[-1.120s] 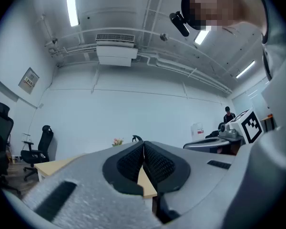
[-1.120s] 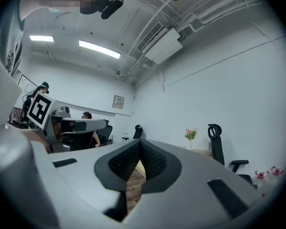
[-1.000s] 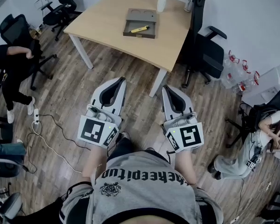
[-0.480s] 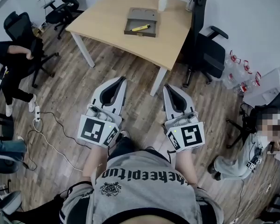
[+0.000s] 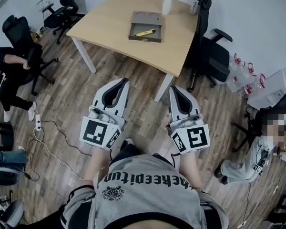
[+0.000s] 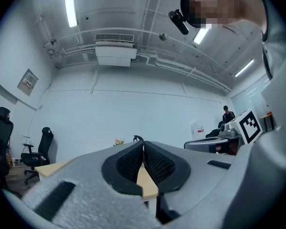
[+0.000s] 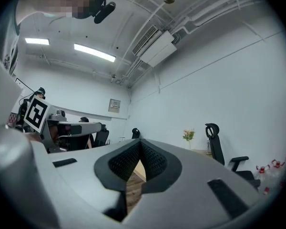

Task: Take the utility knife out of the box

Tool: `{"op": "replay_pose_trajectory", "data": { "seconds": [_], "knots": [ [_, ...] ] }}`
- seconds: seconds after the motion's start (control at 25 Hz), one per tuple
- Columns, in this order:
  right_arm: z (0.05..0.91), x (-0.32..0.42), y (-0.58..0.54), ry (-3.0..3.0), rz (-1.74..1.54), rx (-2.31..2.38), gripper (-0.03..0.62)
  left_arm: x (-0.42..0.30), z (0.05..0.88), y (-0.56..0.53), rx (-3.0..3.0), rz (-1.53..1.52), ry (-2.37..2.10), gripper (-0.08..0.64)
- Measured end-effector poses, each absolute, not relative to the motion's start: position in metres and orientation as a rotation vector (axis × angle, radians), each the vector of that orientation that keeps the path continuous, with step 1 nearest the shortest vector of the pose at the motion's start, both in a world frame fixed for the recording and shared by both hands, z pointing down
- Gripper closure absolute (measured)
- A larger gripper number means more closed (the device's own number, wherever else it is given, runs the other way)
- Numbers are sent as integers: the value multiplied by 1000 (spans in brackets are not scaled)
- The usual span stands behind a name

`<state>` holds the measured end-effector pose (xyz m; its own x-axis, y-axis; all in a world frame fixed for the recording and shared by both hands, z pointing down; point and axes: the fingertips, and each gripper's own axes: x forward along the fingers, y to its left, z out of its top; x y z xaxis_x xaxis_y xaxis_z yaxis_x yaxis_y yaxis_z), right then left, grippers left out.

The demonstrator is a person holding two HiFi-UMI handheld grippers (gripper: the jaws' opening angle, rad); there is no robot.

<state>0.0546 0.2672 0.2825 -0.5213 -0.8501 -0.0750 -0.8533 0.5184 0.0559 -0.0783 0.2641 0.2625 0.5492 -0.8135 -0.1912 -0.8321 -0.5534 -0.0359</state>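
A yellow utility knife (image 5: 146,33) lies in an open grey-brown box (image 5: 146,26) on the light wooden table (image 5: 109,20) far ahead in the head view. My left gripper (image 5: 123,80) and right gripper (image 5: 174,88) are held side by side above the wooden floor, well short of the table. Both point toward it, shut, with nothing between their jaws. In the left gripper view the left gripper (image 6: 143,143) has its pads together with a strip of the table (image 6: 148,182) below them. The right gripper (image 7: 140,141) shows its pads together too.
A white vase of flowers (image 5: 167,2) stands behind the box. Black office chairs (image 5: 209,51) flank the table, and another (image 5: 57,8) is at far left. A seated person (image 5: 9,73) is at left, another (image 5: 257,151) at right. Cables (image 5: 52,137) trail on the floor. Water bottles (image 5: 243,73) stand by the right wall.
The table and box have shifted slightly right and lower in the head view. The person at left has drawn in a leg. Both grippers stay shut.
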Motion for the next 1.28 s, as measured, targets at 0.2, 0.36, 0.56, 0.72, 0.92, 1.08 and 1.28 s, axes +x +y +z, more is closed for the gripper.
{"op": "replay_pose_trajectory", "data": {
  "seconds": [0.2,0.36,0.56,0.72,0.92,1.08,1.28],
  "knots": [
    [280,29,253,2696,153,-1531,586,-96,261,246,-2672,229,1366,541],
    [280,14,246,2667,158,-1561,586,-111,260,237,-2686,234,1316,541],
    [282,1,243,2659,166,-1592,586,-121,260,228,-2720,261,1270,541],
    [285,0,240,2660,162,-1614,586,-123,262,224,-2741,285,1253,541],
    [289,0,227,2664,141,-1612,586,-126,264,214,-2750,294,1260,541],
    [294,-3,211,2685,138,-1581,586,-128,268,200,-2741,284,1290,541],
    [292,3,181,2691,125,-1547,586,-122,266,175,-2723,270,1312,541]
  ]
}}
